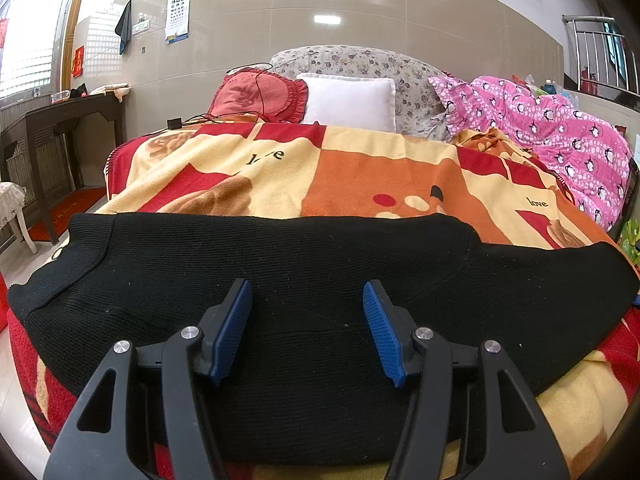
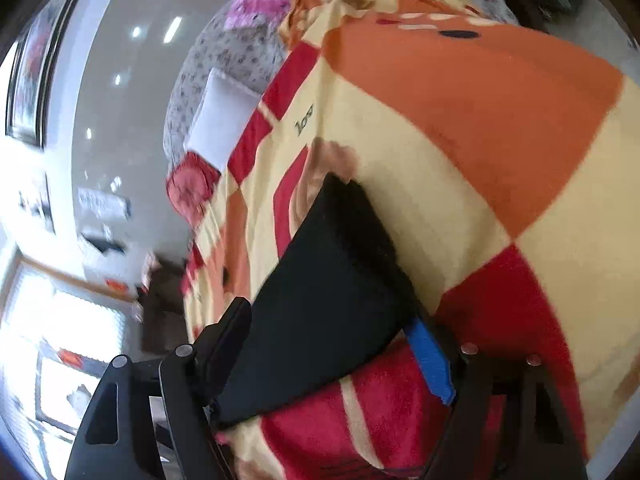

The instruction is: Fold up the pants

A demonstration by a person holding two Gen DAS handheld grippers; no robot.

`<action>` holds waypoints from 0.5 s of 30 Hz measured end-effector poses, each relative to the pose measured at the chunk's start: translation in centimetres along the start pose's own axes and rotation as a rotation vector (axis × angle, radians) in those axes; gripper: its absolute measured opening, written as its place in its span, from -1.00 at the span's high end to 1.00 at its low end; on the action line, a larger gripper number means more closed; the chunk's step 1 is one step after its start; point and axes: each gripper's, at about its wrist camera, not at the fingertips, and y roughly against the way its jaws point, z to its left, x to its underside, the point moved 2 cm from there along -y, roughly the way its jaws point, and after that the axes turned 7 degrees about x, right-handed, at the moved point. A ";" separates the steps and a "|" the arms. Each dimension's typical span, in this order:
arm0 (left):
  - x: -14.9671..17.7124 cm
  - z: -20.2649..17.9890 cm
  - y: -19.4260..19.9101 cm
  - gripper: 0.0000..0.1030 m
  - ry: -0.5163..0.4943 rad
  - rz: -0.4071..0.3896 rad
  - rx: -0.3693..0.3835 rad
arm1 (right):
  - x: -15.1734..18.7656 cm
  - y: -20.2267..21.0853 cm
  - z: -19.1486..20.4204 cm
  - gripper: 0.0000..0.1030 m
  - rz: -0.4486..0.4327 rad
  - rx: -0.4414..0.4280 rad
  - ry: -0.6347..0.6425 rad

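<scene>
Black knit pants (image 1: 320, 280) lie flat on blanket (image 1: 360, 168).

A red, orange and cream blanket (image 1: 360, 176) is covering the bed; a white pillow (image 1: 350, 101) is lying at its head edge

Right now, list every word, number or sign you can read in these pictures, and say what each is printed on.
"love": blanket, near its right edge.
"love", partly creased: same blanket, left part; seen again in the right wrist view.
"E" and rows of smaller E shapes: eye chart on the wall; lower rows too small to read.
Red wall hanging: characters too small to read.
</scene>
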 end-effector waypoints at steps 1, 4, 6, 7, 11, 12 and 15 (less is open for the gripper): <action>0.0 0.0 0.0 -0.10 0.000 0.000 0.000 | 0.1 0.0 0.0 -0.44 0.004 0.004 0.009; 0.0 0.0 0.0 -0.10 0.000 0.001 0.000 | 0.6 -0.2 0.2 -0.43 -0.012 0.015 0.048; 0.0 0.0 0.0 -0.11 -0.001 0.003 0.000 | 0.7 0.2 -0.1 -0.27 -0.028 0.018 0.048; -0.1 0.0 0.0 -0.12 -0.003 0.007 0.001 | 0.8 0.5 -0.6 -0.21 -0.039 0.022 0.043; -0.4 -0.1 -0.2 -0.33 0.003 0.044 0.049 | 0.9 1.0 -2.3 0.52 -0.052 0.036 0.018; -0.6 -0.1 -0.1 -0.35 0.009 0.062 0.059 | 0.8 0.9 -2.9 0.82 -0.048 0.034 -0.003; -1.1 0.2 1.1 -0.39 0.062 0.085 0.055 | 0.8 0.9 -3.6 0.88 -0.034 0.004 -0.015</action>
